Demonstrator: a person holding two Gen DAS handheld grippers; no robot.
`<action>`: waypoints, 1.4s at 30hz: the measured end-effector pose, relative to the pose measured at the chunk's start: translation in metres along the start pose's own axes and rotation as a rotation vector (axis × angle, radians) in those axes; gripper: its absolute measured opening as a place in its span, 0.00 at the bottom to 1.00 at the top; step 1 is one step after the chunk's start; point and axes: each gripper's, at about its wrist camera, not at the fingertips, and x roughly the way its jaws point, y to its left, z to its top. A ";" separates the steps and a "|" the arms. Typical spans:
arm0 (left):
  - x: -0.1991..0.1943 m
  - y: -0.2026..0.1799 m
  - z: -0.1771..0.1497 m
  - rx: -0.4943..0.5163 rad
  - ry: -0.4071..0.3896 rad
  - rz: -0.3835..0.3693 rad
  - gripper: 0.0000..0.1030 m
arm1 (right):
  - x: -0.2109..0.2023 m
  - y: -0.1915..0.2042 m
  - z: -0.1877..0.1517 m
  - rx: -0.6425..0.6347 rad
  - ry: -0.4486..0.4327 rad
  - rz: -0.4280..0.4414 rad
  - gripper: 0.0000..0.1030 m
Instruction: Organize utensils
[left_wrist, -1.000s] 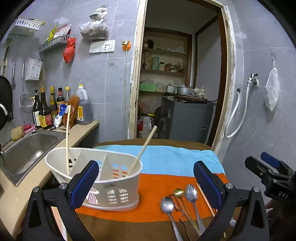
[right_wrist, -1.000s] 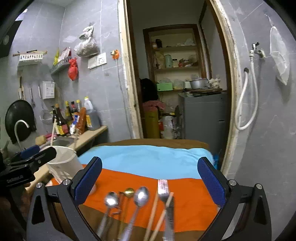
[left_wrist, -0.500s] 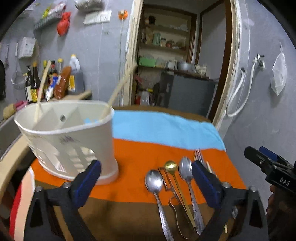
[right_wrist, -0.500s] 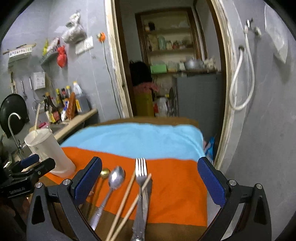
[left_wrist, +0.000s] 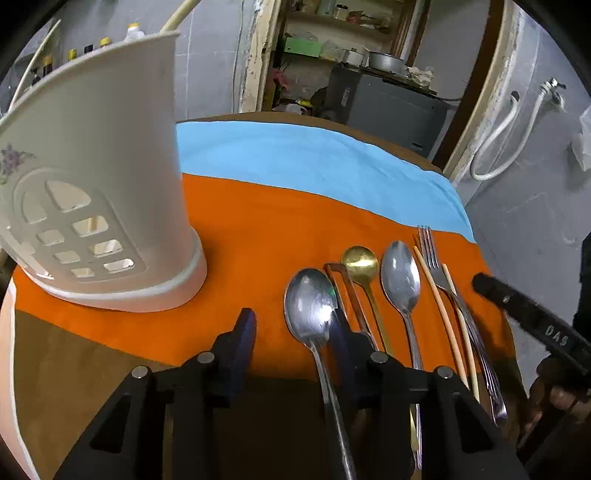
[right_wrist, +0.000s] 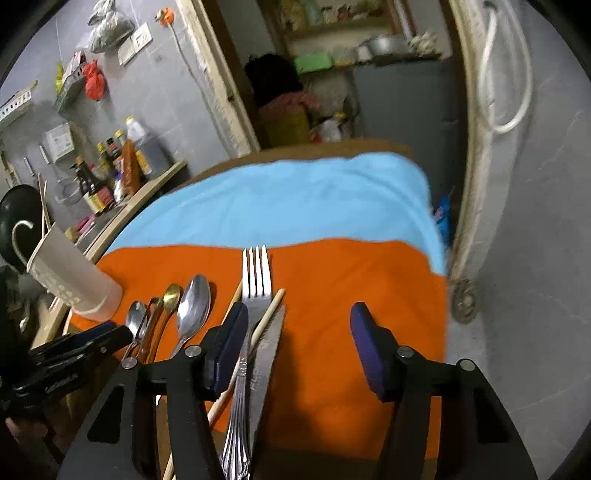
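The white utensil caddy stands at the left on the striped cloth, chopsticks poking out, its interior hidden. Right of it lie a large spoon, gold spoon, another spoon, chopsticks and fork. The left gripper, jaws apart, straddles the large spoon's handle. The right gripper, marked "DAS", is also spread, with a knife between its fingers.

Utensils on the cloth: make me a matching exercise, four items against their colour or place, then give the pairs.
Items:
1. utensil holder
2. small spoon
3. fork
4. left gripper

Descriptions:
A. gold bowl, lying between two silver spoons
B. open, low by the leftmost spoon's handle
C. white, standing at the left on the orange stripe
D. silver, tines toward the blue stripe, beside a chopstick

Pairs: 1-C, 2-A, 3-D, 4-B
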 end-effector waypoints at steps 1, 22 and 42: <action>0.001 0.001 0.002 -0.002 0.003 -0.005 0.37 | 0.004 0.000 -0.001 -0.001 0.015 0.009 0.43; 0.014 0.003 0.011 -0.035 0.028 -0.033 0.25 | 0.067 0.021 0.044 -0.153 0.185 0.190 0.18; 0.019 0.001 0.012 -0.043 0.091 -0.088 0.09 | 0.088 0.039 0.059 -0.224 0.319 0.269 0.16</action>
